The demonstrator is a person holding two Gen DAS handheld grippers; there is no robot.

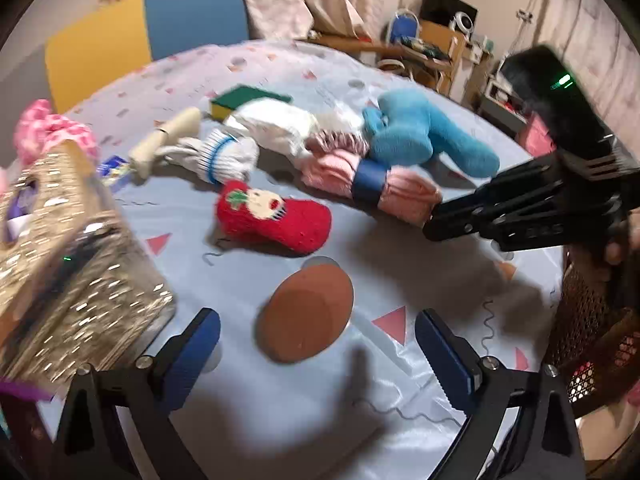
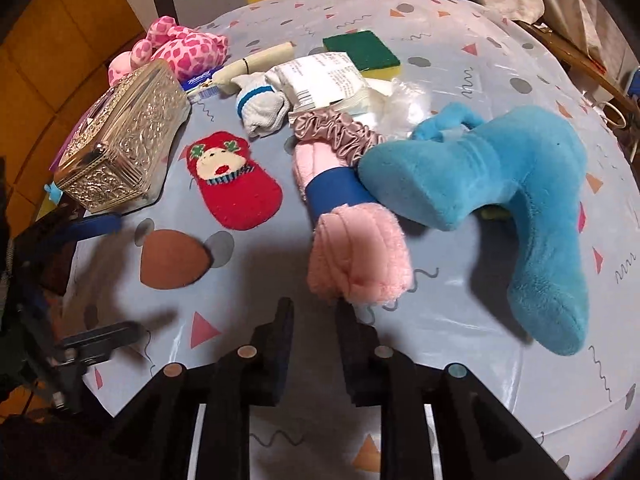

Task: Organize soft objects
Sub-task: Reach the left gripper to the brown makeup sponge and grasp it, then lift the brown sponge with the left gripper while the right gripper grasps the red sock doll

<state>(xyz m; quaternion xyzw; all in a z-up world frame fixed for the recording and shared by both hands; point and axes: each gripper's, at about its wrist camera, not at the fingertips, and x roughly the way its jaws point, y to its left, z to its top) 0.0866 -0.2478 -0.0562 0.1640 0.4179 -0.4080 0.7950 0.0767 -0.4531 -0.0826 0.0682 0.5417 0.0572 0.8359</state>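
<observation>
- Left hand-held gripper (image 1: 318,344) hovers with its jaws wide and empty, straddling the brown makeup sponge (image 1: 306,312) on the surface (image 1: 248,400); the next pick, I judge.
- Right hand-held gripper (image 2: 314,320), jaws narrow with nothing between them, points steeply down just short of the pink rolled towel (image 2: 352,252).
- Red sock (image 2: 236,180) and blue plush toy (image 2: 500,176) lie loose, unsorted, beside the silver box (image 2: 124,136).

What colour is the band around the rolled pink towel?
Dark blue band on the towel; clearest in the right wrist view.

Ornate metal box (image 2: 120,144) on the patterned tablecloth (image 2: 480,60) — chair (image 1: 148,36) behind
</observation>
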